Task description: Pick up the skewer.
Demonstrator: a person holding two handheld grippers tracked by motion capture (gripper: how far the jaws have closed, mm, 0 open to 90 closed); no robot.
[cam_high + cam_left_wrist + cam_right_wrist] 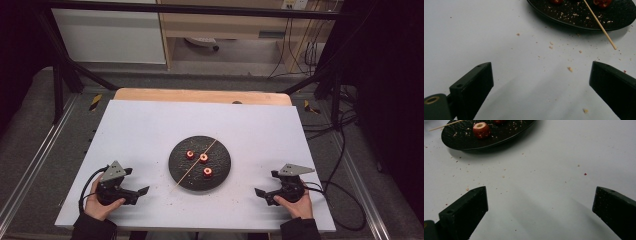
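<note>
Black plate (pixel 176 167), frame centre: three red fruits (pixel 203 158), one skewer (pixel 196 165) laid across.
Left gripper (pixel 142 191) and right gripper (pixel 261 192), lower corners: jaws wide apart, empty.

I see the counter (pixel 150 125) covered by a white sheet, with a strip of bare wood showing along its far edge. A round black plate (pixel 200 162) sits directly on it at about the middle, and a thin wooden skewer (pixel 192 167) lies slanted across that plate, its near tip past the rim and over the white surface. Around the plate's near side I see small crumbs (pixel 569 69) scattered on the counter, thickest close to the rim and thinning toward me.
</note>
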